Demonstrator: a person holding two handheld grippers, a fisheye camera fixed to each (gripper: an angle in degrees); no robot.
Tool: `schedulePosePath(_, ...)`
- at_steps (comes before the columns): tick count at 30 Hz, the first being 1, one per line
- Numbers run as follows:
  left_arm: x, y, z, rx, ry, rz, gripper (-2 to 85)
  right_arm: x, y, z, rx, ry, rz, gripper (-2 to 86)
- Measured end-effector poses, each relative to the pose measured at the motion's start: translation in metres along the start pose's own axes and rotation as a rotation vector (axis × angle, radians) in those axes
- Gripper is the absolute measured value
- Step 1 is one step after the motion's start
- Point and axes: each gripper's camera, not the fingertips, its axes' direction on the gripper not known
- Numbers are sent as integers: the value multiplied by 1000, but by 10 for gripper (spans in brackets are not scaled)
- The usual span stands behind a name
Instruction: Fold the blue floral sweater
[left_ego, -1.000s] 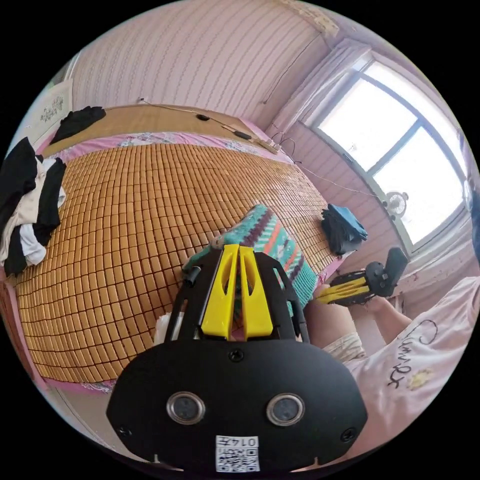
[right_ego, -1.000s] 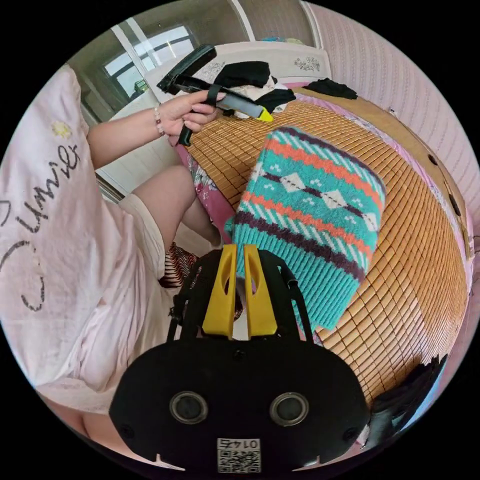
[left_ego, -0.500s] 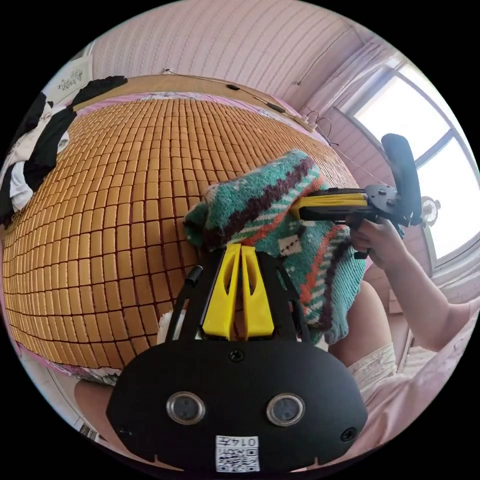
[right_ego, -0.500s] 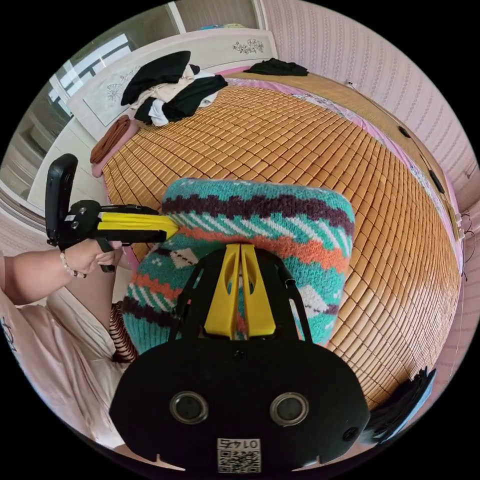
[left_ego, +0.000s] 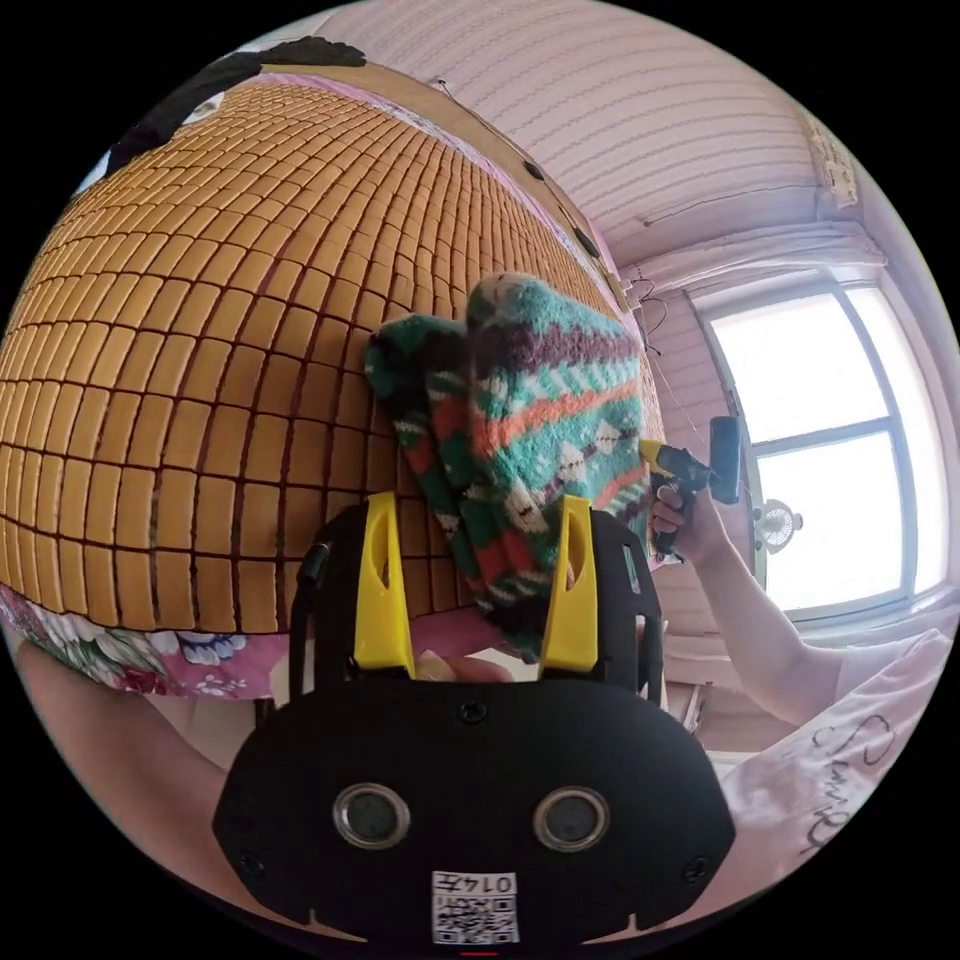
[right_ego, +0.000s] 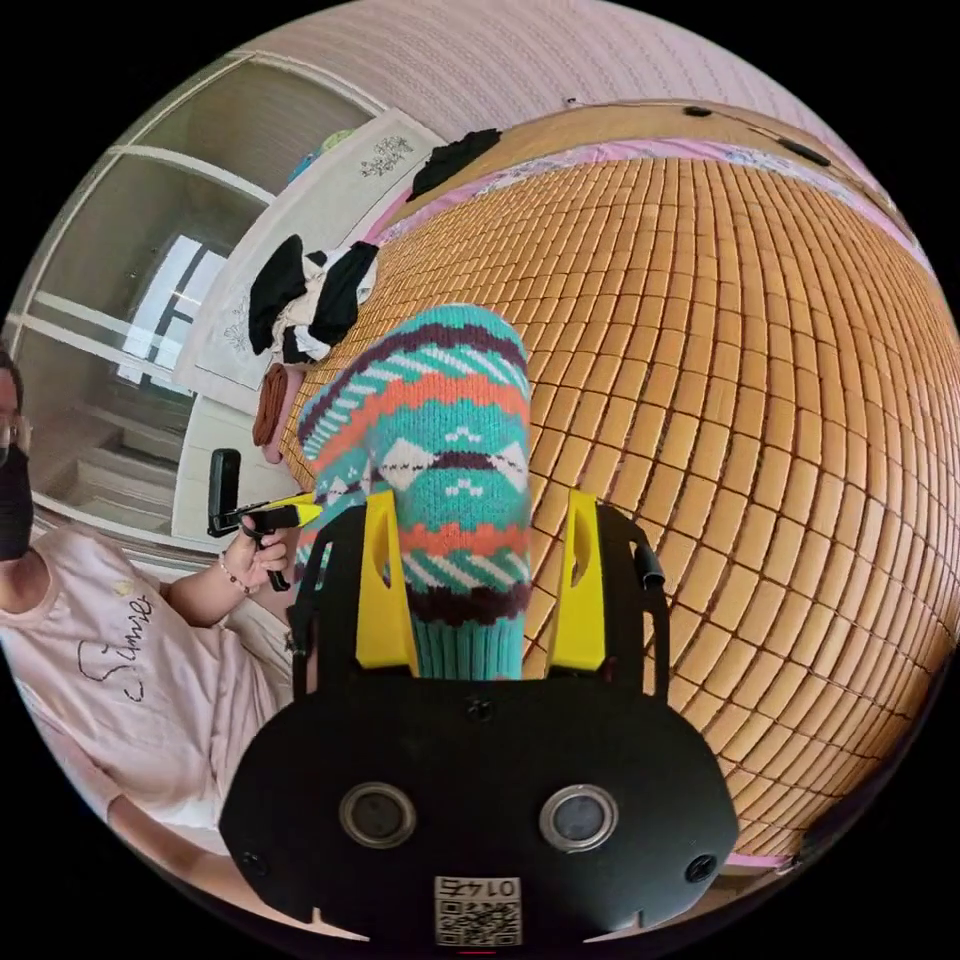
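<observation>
Bed (right_ego: 760, 330) with bamboo mat carries the sweater (right_ego: 440, 440), already a compact folded bundle near the mat's near edge. Left claw (left_ego: 478, 590) and right claw (right_ego: 480, 590) both spread wide, gripping nothing. Folding looks done; perhaps only tidying left.
</observation>
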Motion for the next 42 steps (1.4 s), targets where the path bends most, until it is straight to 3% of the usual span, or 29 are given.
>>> schedulePosePath(3, -3, -9, 8, -18, 38, -3, 194, 29, -4, -1, -29, -186, 17, 202)
schedulePosePath(7, -7, -15, 18, -47, 87, 14, 166, 45, -7, -4, -64, -271, 78, 185)
schedulePosePath(12, -17, -13, 21, -57, 181, 15, 121, -11, -1, -32, -47, -63, -113, 143)
schedulePosePath(18, 43, -4, 19, -87, 176, 249, 108, -80, 48, -101, 92, 88, -268, 135)
schedulePosePath(20, 99, -9, 29, -124, 191, 394, 108, -81, 70, -140, 144, 102, -258, 135)
schedulePosePath(26, 292, -29, 109, -245, 411, 713, 108, -51, 152, -327, 297, 236, -98, 137)
schedulePosePath(29, 399, -32, 170, -316, 521, 760, 109, -24, 187, -430, 344, 362, 50, 138)
schedulePosePath(33, 501, -23, 245, -324, 469, 780, 113, 61, 209, -538, 366, 431, 279, 148)
schedulePosePath(37, 543, 12, 349, -335, 106, 730, 113, 193, 233, -520, 375, 515, 620, 156)
schedulePosePath(39, 544, 22, 363, -300, 100, 709, 114, 234, 251, -488, 432, 553, 759, 159)
schedulePosePath(40, 547, 20, 363, -296, 127, 710, 115, 239, 269, -484, 594, 504, 734, 159)
schedulePosePath(42, 554, 16, 363, -349, 124, 759, 118, 246, 278, -478, 630, 434, 694, 160)
